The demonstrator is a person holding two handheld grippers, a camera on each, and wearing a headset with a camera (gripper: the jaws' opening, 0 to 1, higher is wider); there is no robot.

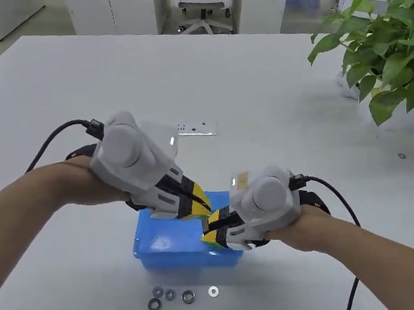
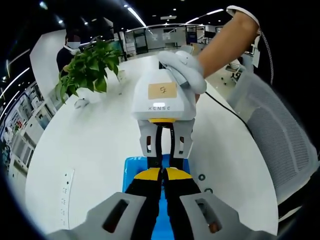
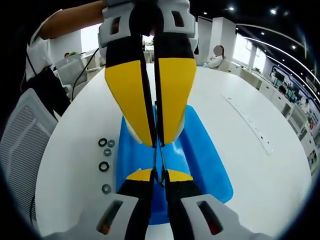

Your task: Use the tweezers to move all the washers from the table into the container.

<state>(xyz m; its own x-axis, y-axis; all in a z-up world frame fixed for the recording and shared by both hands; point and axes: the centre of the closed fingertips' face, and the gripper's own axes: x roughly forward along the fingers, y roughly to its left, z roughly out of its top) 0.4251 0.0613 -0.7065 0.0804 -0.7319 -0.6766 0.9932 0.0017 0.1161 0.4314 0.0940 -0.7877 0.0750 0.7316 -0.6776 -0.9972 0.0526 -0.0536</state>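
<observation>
White table (image 1: 259,91) bears four washers (image 1: 188,296) just beside the blue container (image 1: 163,249), while the left gripper (image 1: 202,209) and right gripper (image 1: 209,230) meet above it, both pinched narrow on the tweezers (image 3: 158,162); likely next is settling one grip, then lowering to a washer.

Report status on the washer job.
Left gripper, right gripper: tongs shut on tweezers, tip to tip over container. Washers on table beside container. Nothing blocking.
</observation>
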